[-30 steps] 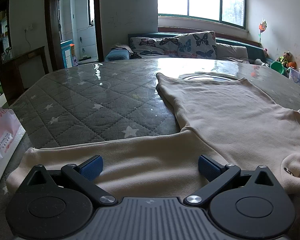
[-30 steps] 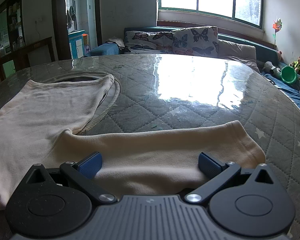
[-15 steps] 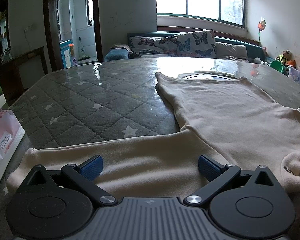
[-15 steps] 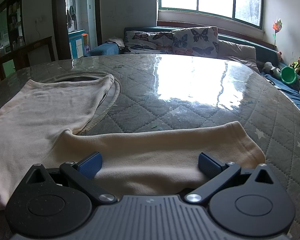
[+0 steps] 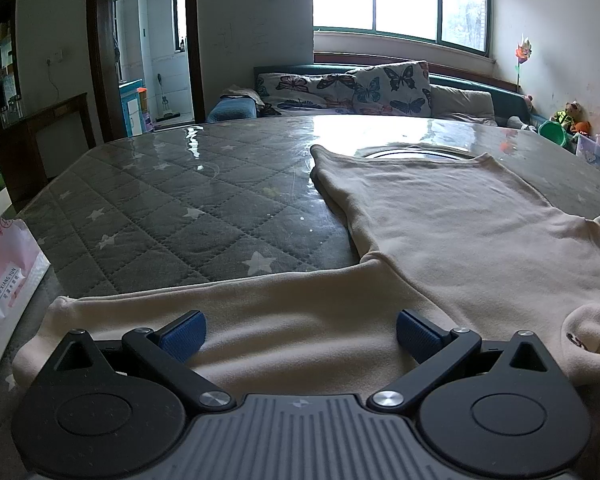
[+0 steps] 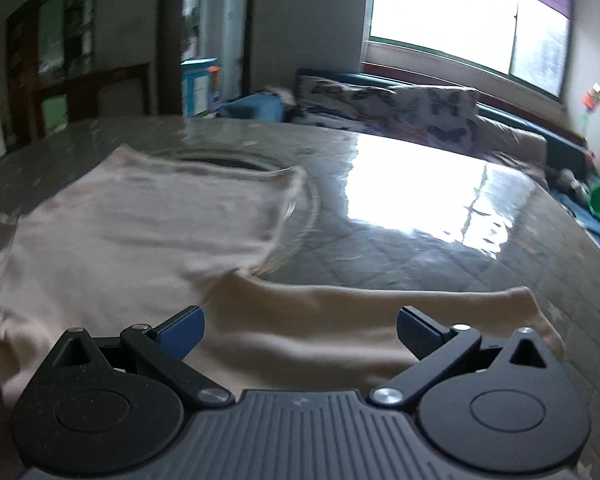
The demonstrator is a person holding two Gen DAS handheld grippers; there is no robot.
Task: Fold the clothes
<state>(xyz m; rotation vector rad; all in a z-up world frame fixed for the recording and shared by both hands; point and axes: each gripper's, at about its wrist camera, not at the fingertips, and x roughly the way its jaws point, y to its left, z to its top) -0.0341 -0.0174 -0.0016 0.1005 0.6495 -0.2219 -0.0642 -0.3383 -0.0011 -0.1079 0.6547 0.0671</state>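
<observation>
Both jaws stand wide: left gripper (image 5: pixel 298 330) and right gripper (image 6: pixel 300 330) each straddle a sleeve of the cream sweater (image 5: pixel 460 236). Left of the left jaws, bag (image 5: pixel 4 280) reads "ZHU XIANG YUN"; the right view is blurred.

Left gripper (image 5: pixel 298 332) and right gripper (image 6: pixel 300 330) both gape wide, fingers spread.

Daylight pours through a wide window (image 5: pixel 400 0) in the far wall and glares off the quilted grey surface (image 5: pixel 172 208). Below the window stands a sofa (image 5: pixel 460 92) with butterfly cushions (image 5: pixel 364 86); a dark doorway (image 5: pixel 148 48) opens at far left, toys (image 5: pixel 568 114) sit at right.
</observation>
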